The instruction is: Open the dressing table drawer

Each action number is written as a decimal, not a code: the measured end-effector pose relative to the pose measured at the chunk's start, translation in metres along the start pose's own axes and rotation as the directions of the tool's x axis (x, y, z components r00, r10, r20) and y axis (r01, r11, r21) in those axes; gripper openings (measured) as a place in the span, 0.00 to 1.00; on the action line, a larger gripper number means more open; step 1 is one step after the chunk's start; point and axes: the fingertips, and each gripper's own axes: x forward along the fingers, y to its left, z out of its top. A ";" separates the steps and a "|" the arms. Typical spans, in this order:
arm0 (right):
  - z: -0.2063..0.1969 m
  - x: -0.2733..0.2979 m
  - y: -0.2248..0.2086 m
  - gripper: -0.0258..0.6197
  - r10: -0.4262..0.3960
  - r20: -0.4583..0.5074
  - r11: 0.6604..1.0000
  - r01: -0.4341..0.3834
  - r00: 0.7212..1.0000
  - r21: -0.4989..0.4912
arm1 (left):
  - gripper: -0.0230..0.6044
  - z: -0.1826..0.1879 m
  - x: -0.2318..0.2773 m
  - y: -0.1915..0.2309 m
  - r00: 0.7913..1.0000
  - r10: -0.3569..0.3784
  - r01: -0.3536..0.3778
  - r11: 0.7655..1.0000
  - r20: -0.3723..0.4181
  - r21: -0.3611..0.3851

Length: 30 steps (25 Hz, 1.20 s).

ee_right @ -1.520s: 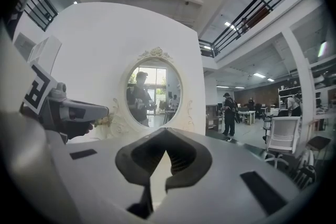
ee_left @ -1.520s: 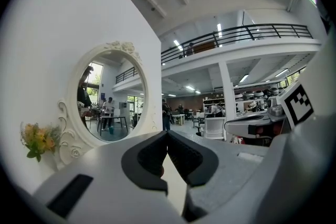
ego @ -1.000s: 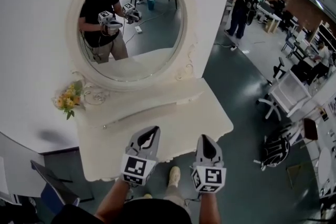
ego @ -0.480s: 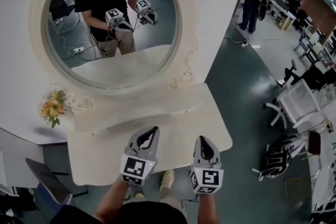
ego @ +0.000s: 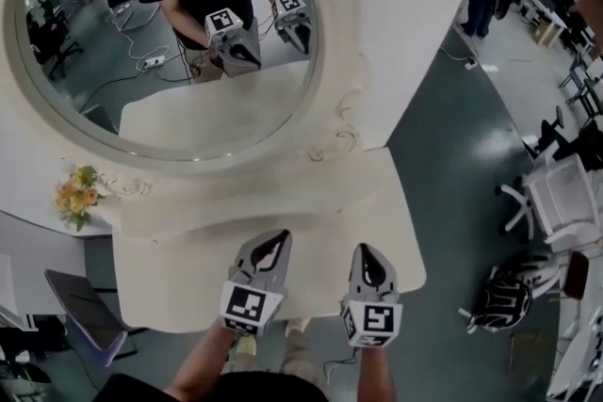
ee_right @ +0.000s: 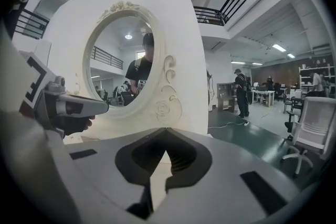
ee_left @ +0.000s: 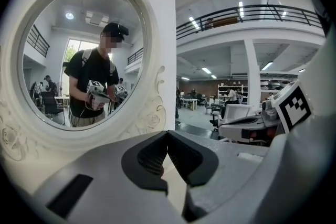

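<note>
Green workshop floor (ego: 452, 155) lies around a white bench (ego: 170, 278), with a big round mirror (ego: 141, 61) standing behind it. The left tongs (ego: 280, 237) and the right tongs (ego: 364, 249) hover side by side over the near edge of the bench top, both clenched on nothing. The drawer cannot be seen from above; I judge it sits in the front, under this edge. To do the step well, bring one pair lower, find the handle, release the tongs around it, grip firmly, and pull straight toward the body.
</note>
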 end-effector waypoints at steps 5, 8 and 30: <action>-0.026 0.033 -0.013 0.04 0.028 -0.054 1.000 -0.027 0.998 0.006 | 0.04 -0.025 0.030 0.009 0.999 0.025 -0.026 0.999 -0.039 -0.022; -0.044 0.050 -0.017 0.04 0.043 -0.093 0.999 -0.043 0.995 0.006 | 0.04 -0.042 0.044 0.014 0.997 0.039 -0.041 0.999 -0.062 -0.034; -0.122 0.131 -0.019 0.25 0.132 -0.277 0.991 -0.135 0.952 0.008 | 0.04 -0.097 0.068 0.028 0.981 0.099 -0.115 0.989 -0.164 -0.092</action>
